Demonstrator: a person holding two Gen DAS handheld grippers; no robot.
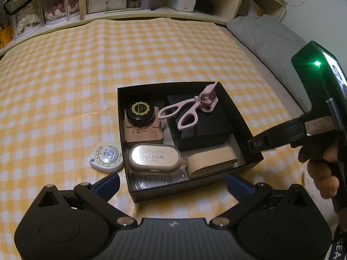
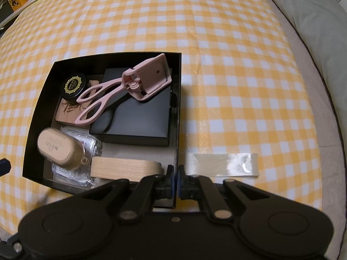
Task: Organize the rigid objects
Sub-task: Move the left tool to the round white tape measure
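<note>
An open black box (image 1: 173,191) (image 2: 36,127) sits on the yellow checked cloth. Inside lie a pink eyelash curler (image 1: 188,110) (image 2: 123,91) on a black inner box (image 1: 201,127) (image 2: 138,117), a black jar with a gold emblem (image 1: 141,112) (image 2: 72,85), a gold earbud case (image 1: 155,158) (image 2: 58,149) and a beige band roll (image 1: 210,160) (image 2: 125,166). A round white tape measure (image 1: 106,157) lies on the cloth just outside the box's left wall. My left gripper (image 1: 173,183) is wide open and holds nothing, its fingers flanking the box's near wall. My right gripper (image 1: 257,146) (image 2: 175,172) is shut on the box's right wall near its front corner.
A strip of clear tape (image 2: 223,164) lies on the cloth right of the box. A grey pillow (image 1: 266,36) (image 2: 314,21) lies along the right edge. Shelves (image 1: 130,2) with doll cases and a tissue box line the back. A person's hand (image 1: 323,173) holds the right gripper.
</note>
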